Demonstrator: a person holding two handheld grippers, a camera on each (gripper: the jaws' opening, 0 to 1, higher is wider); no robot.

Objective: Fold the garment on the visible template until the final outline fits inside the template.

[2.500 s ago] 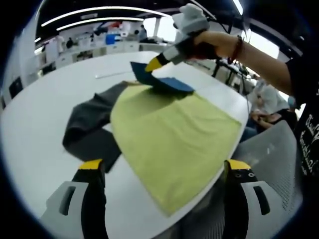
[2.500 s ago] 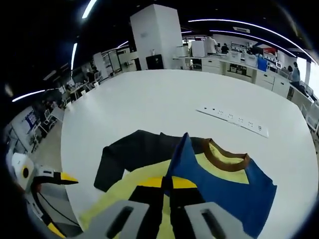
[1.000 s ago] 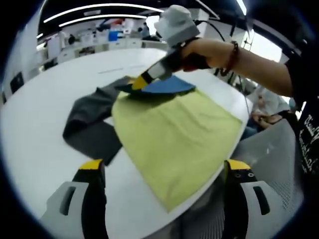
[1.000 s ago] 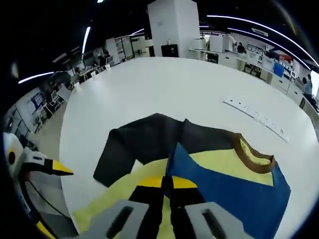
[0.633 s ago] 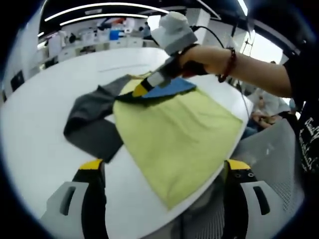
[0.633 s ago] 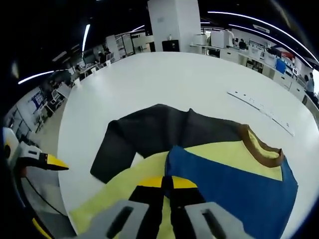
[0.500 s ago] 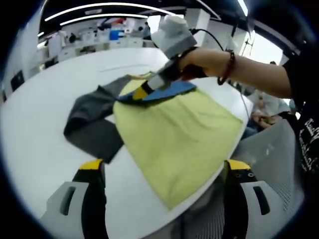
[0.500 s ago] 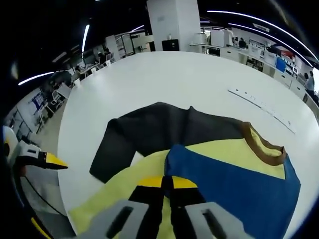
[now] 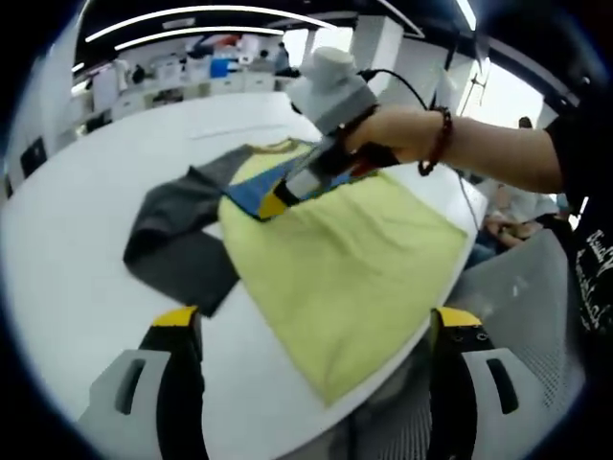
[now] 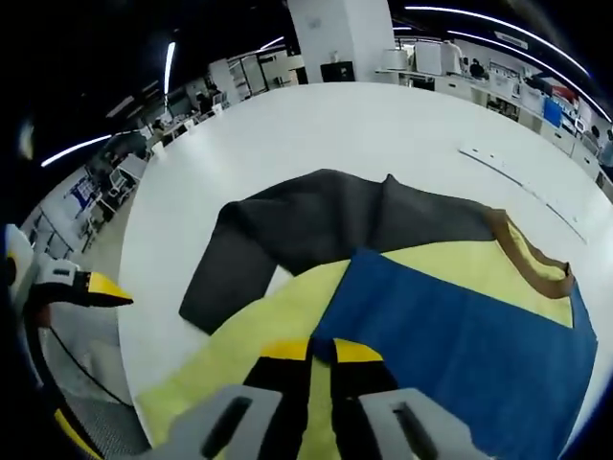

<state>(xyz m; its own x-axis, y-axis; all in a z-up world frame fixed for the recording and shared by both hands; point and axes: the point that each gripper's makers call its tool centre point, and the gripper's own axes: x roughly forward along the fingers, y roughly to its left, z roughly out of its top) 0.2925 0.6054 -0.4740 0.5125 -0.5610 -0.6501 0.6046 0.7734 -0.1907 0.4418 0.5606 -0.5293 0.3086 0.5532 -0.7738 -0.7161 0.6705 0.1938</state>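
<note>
We logged one garment [image 9: 335, 259] at the table [image 9: 77, 249] edge; right gripper [image 10: 321, 350] clamped its blue sleeve [image 10: 450, 326]; left gripper [image 9: 311, 326] jaws apart, holding nothing.

The table [image 9: 86, 230] is a large white surface with a rounded edge. A long white strip [image 10: 522, 187] with small dark marks lies flat on it, well apart from the cloth. A white square pillar [image 10: 330, 38] stands beyond the far side. White cabinets [image 9: 182, 81] line the background wall. Ceiling light strips [image 9: 182, 14] run overhead. A grey mesh chair [image 9: 532, 287] stands beside the table edge.
</note>
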